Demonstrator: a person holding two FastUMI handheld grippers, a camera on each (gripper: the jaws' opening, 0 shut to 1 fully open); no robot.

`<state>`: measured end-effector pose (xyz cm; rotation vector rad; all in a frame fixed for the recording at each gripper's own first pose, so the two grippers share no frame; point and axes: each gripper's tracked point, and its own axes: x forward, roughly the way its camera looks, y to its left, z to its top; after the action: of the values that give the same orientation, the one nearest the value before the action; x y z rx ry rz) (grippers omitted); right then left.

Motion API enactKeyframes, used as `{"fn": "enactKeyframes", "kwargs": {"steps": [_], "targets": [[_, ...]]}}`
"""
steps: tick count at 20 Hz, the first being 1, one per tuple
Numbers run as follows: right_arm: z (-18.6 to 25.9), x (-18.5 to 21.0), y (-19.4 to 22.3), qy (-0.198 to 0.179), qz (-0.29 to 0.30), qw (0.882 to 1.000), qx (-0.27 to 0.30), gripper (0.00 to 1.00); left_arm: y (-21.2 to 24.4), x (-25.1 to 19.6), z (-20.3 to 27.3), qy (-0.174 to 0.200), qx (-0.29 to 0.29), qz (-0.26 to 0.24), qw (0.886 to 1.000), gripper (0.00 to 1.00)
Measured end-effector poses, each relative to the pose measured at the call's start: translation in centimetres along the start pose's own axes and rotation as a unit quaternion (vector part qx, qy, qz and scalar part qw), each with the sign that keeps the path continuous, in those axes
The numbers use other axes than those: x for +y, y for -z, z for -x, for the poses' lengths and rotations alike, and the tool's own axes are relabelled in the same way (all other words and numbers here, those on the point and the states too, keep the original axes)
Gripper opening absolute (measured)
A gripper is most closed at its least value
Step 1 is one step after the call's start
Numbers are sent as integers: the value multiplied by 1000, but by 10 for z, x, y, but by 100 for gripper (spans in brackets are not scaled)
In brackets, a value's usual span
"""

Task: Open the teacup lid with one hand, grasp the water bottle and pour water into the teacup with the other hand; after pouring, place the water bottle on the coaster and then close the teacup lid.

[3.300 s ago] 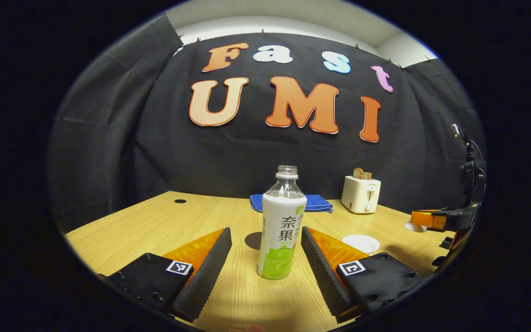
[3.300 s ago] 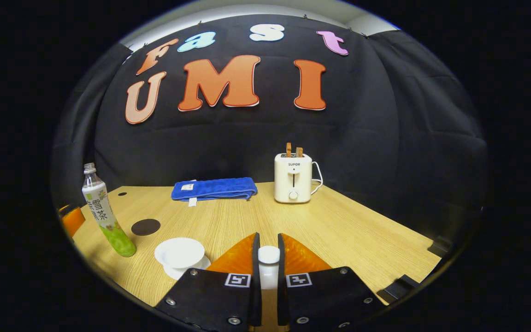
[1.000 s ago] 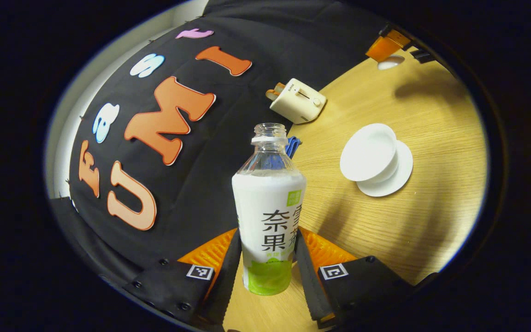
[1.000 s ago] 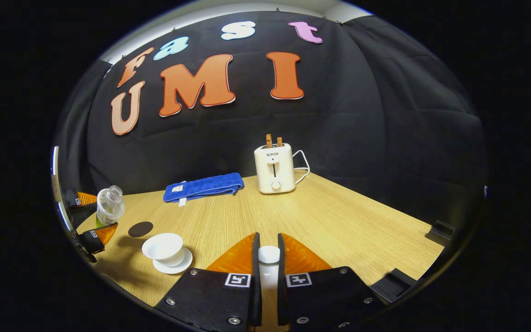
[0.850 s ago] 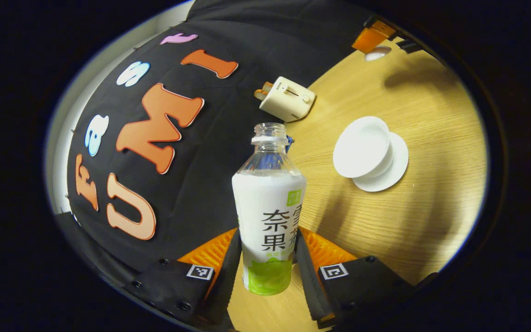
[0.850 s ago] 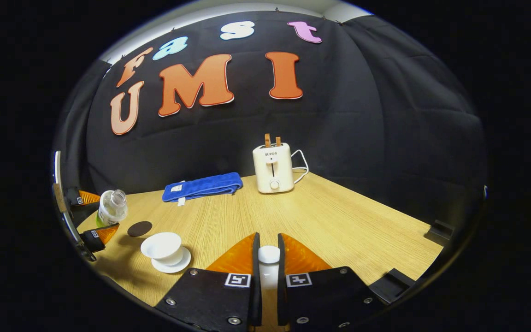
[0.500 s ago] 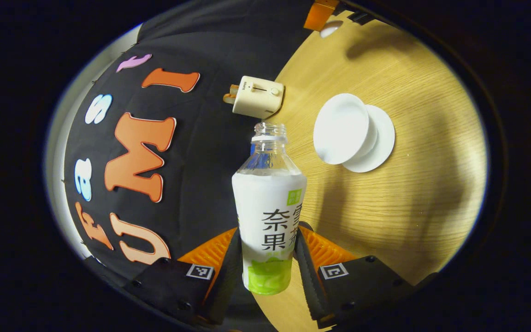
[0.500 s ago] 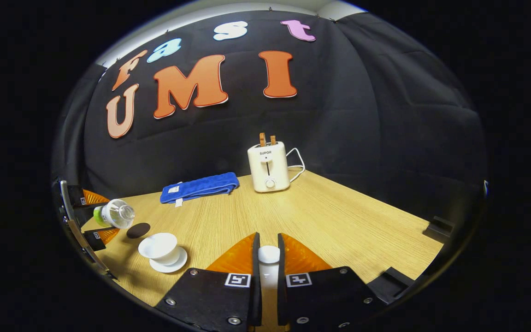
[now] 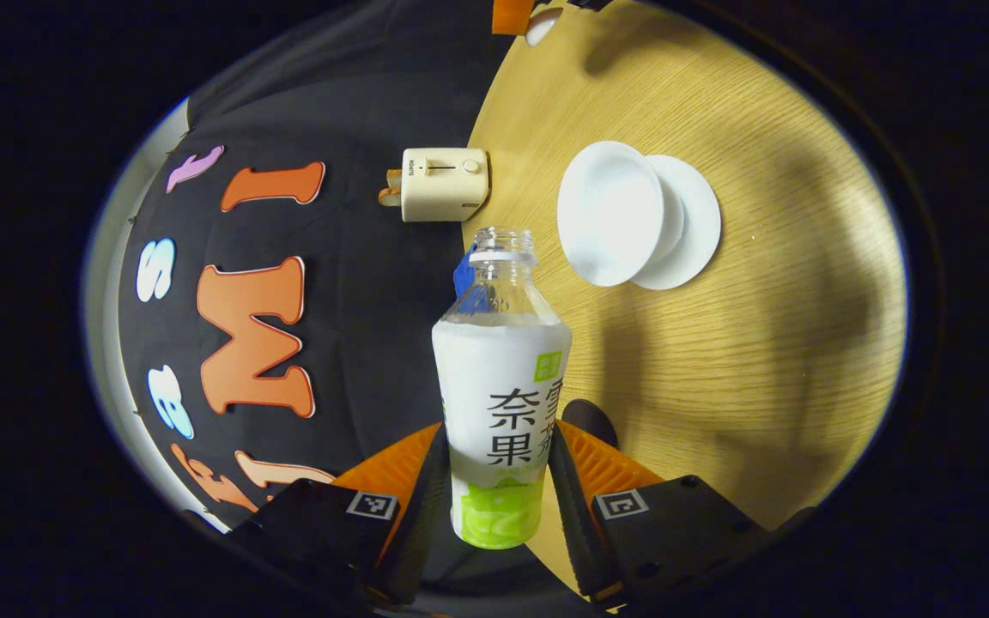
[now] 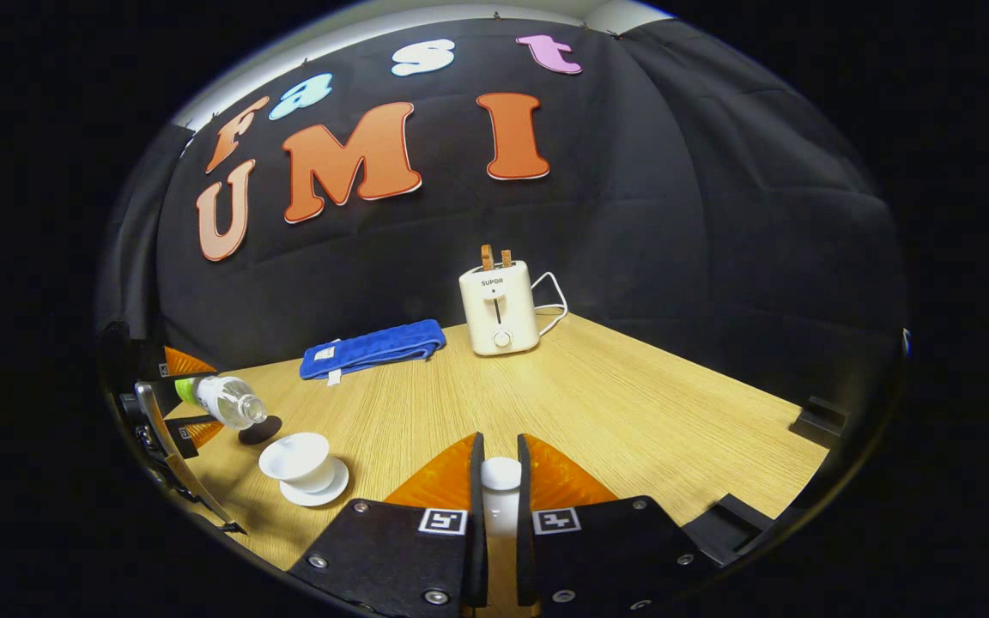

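The left gripper point(image 9: 494, 481) pinches the clear plastic water bottle with white-green label point(image 9: 501, 403), tipped sideways, its mouth just left of the open white teacup point(image 9: 610, 213) upper-centre frame. The right gripper point(image 10: 494, 481) pinches the white teacup lid point(image 10: 500, 474).

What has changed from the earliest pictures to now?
The left gripper closed its jaws on the water bottle, lifted it off the table and tipped it toward the teacup. The right gripper stays shut on the teacup lid; teacup, coaster and toaster are unmoved.
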<state>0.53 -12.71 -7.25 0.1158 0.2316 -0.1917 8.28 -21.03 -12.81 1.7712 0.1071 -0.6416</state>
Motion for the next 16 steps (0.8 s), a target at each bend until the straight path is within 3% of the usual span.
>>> {"fn": "enactKeyframes", "kwargs": {"steps": [16], "targets": [[3,4,5,-11,3,1000,6,13,-11,9,3,12,0,-131,991,67]]}}
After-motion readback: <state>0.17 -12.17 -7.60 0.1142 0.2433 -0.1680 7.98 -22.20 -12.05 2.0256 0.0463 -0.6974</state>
